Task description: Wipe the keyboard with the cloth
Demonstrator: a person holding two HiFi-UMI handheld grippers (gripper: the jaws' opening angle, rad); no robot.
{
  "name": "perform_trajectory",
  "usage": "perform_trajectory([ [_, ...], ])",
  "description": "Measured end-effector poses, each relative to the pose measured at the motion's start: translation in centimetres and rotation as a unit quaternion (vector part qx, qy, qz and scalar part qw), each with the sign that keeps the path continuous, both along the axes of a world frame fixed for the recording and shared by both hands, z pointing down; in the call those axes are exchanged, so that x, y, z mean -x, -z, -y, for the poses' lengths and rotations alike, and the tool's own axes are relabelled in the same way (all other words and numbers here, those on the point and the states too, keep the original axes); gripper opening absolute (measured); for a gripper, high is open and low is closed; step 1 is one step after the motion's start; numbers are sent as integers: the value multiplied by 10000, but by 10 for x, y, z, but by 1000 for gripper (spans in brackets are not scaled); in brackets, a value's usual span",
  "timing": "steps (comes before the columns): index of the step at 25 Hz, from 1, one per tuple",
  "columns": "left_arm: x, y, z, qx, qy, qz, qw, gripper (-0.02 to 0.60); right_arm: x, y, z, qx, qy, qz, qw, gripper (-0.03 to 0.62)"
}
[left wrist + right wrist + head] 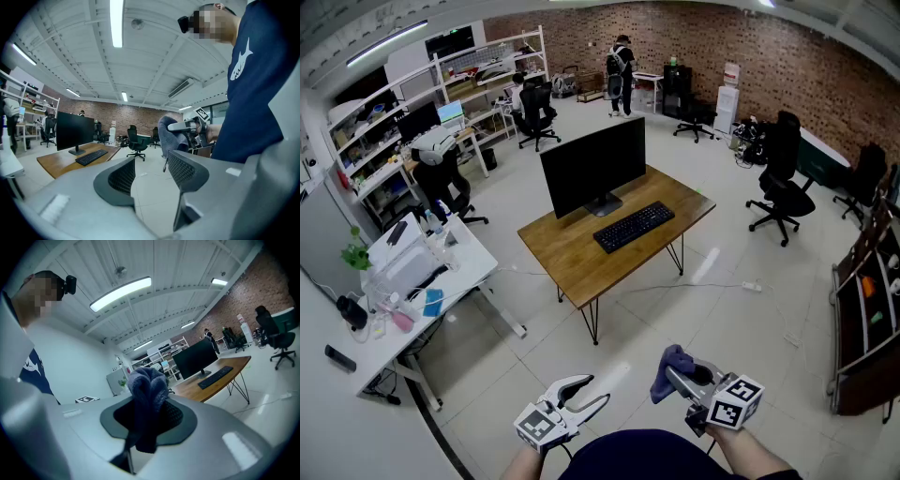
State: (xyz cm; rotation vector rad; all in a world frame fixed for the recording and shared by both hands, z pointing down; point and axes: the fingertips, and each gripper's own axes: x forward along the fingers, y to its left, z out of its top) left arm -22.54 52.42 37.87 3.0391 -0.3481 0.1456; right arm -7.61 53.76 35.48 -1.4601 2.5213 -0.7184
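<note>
Right tongs (677, 373) squeeze the blue cloth (662, 383), bunched up between them. Left tongs (587, 393) are wide apart and hold nothing. The keyboard (634, 226) sits far off on the wooden bench (567, 255), so wiping has not started; I think walking over there comes next

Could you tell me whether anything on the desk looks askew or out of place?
Nothing stands out. The keyboard lies straight before the monitor on the wooden desk. The cloth is bunched in the right hand-held gripper; the left hand-held gripper is open, empty.
</note>
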Motion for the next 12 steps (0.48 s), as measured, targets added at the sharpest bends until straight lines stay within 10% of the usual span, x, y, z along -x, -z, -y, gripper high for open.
perform_trajectory([
  [12,-52,-6,2,-28,155,166,9997,212,-55,-5,4,-6,148,-57,9999,94],
])
